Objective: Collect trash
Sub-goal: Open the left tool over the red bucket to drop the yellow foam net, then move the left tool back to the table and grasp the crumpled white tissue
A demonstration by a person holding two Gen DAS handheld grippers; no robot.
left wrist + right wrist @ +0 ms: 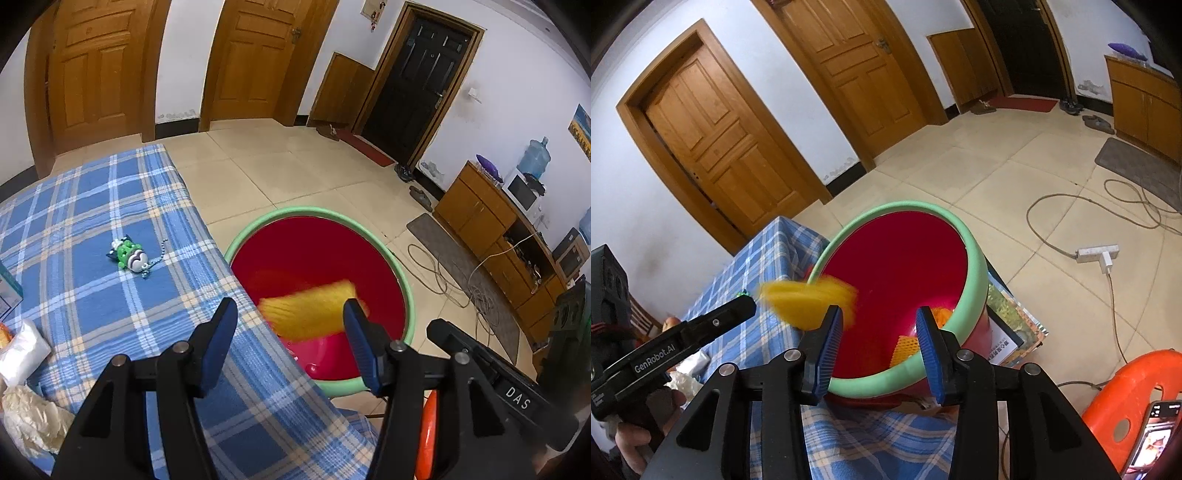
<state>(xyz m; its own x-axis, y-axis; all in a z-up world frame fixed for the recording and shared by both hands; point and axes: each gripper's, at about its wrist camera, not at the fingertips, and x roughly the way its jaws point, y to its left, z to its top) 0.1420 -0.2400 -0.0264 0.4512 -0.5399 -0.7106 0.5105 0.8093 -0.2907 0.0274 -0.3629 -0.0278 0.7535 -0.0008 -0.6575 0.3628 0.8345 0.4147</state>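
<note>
A red bin [314,251] with a green rim stands tilted against the table's edge. My left gripper [290,306] hangs open above its mouth. A blurred yellow piece of trash [310,310] is in the air between and beyond the fingers, and neither pad presses on it. From the right wrist view the yellow piece [809,299] sits just off the left gripper's tip [750,304], over the bin's rim [975,266]. My right gripper [879,312] is open over the near rim, holding nothing. An orange foam net [905,347] lies inside the bin.
The table wears a blue plaid cloth [110,192] with a green toy keychain [129,256] and white crumpled wrappers [26,417] on it. An orange stool [1126,391], a phone [1156,435], a power strip [1097,254] and cables [436,273] are at the right on the floor.
</note>
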